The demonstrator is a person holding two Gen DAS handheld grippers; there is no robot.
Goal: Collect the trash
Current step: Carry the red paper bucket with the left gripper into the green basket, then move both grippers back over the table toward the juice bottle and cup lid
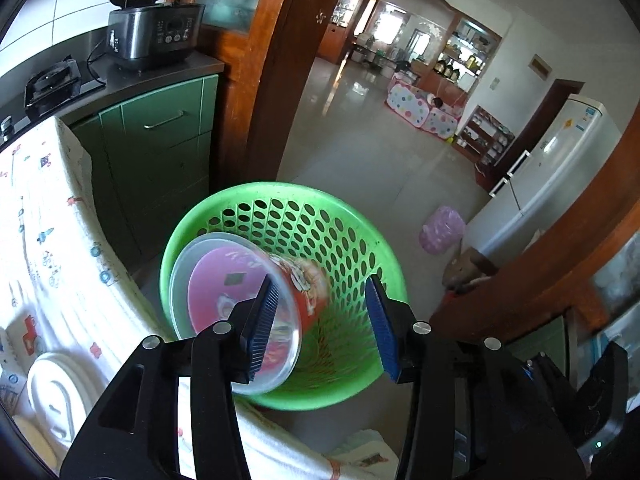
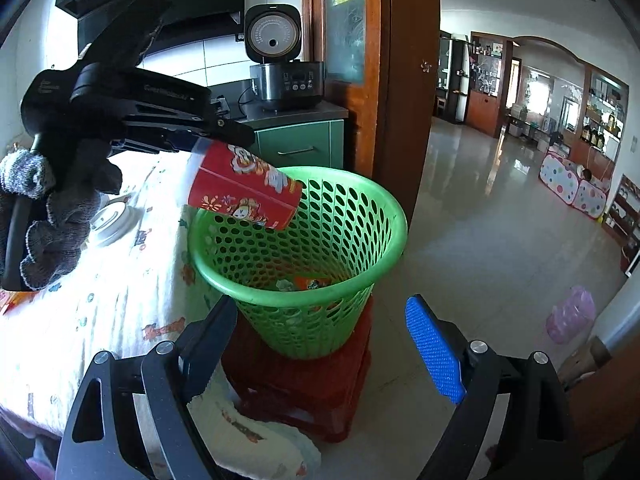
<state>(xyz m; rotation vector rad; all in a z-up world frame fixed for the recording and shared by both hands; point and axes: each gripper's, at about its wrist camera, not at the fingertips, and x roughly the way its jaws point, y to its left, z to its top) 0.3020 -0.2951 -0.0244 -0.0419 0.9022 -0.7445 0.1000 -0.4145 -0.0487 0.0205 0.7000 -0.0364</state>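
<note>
A red instant-noodle cup point(image 1: 216, 280) with a clear lid and purple top hangs tilted over the green perforated basket point(image 1: 280, 190), its picture blurred. My left gripper point(image 1: 323, 284) stands open; the cup's rim crosses in front of the left pad point(image 1: 262, 316) and neither pad presses on it. From the right wrist view the cup point(image 2: 244, 188) tips bottom-first into the basket point(image 2: 288, 288) just below the left gripper point(image 2: 224, 136), which a gloved hand point(image 2: 56, 216) holds. My right gripper point(image 2: 322, 308) is open and empty, low in front of the basket. Some wrappers point(image 2: 312, 282) lie inside the basket.
The basket stands on a red plastic stool point(image 2: 304, 392) beside a table with a patterned white cloth point(image 1: 52, 240). A white round lid point(image 2: 108, 220) lies on the cloth. Green cabinets with a rice cooker point(image 1: 156, 36), a wooden door frame point(image 1: 276, 80) and a pink bag point(image 2: 570, 314) on the floor surround it.
</note>
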